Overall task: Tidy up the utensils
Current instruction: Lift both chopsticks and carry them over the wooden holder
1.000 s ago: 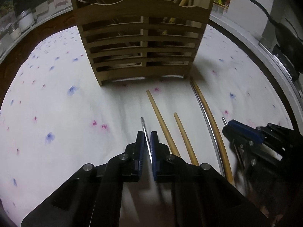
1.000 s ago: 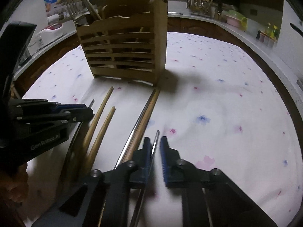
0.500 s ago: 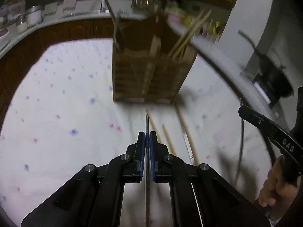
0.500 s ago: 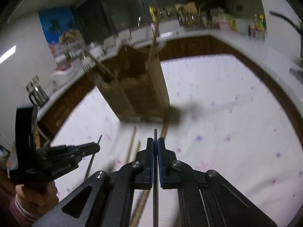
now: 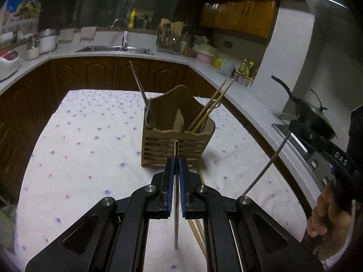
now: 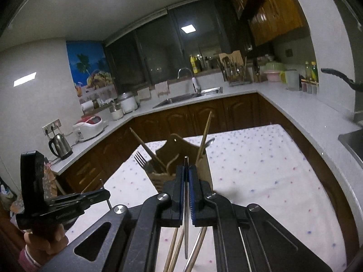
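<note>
- It's a home kitchen, lit at night by a ceiling lamp (image 6: 187, 29), with dark windows (image 6: 158, 52) behind the counter.
- A white worktop (image 5: 172, 55) runs round the room over brown wooden cabinets (image 5: 95, 72); more cabinets (image 5: 238, 15) hang above.
- A steel sink (image 5: 113, 49) with a curved tap (image 5: 123, 31) sits in the worktop.
- There's a kettle (image 6: 59, 145) and a rice cooker (image 6: 89, 124) by a wall socket (image 6: 51, 127).
- A black pan (image 5: 310, 115) rests on the hob, with jars and bottles (image 5: 248, 68) nearby.
- A table under a flowered cloth (image 5: 90, 136) stands in the middle.
</note>
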{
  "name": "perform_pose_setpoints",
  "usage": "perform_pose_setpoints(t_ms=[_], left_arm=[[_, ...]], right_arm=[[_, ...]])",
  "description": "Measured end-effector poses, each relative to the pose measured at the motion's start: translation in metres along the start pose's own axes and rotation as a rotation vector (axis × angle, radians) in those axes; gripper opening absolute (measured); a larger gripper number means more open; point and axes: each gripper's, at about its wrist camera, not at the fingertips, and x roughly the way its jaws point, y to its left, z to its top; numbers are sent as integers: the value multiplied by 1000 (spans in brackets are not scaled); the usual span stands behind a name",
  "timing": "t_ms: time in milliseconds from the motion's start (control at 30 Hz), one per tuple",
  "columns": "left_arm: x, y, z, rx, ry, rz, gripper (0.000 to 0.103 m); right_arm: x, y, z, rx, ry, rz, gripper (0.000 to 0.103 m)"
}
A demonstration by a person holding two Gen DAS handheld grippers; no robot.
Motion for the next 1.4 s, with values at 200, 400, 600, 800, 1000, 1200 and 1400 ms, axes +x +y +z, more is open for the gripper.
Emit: perform_pose_setpoints(t_ms=[200, 400, 600, 800, 1000, 1200, 1400], left_arm=[[-1, -2, 5, 8, -13, 3, 4], [-5, -3, 26, 12, -56, 5, 4], [-13, -4, 71, 25, -160, 21, 4], [-14, -1, 117, 7, -267, 44, 4], [-1, 16, 144, -52, -345, 86, 4], [33, 40, 134, -133, -324, 112, 4], [67, 52, 107, -150, -246, 131, 4]], right_arm=[[0, 1, 2, -3, -12, 0, 4], [2, -1, 7, 8, -27, 3, 4], [9, -1, 33, 2, -85, -10, 4], [22, -2, 67, 2, -169, -30, 4], [51, -3, 89, 3, -199, -45, 4], [78, -11, 85, 23, -192, -71, 4], [98, -19, 61, 34, -144, -86, 4]])
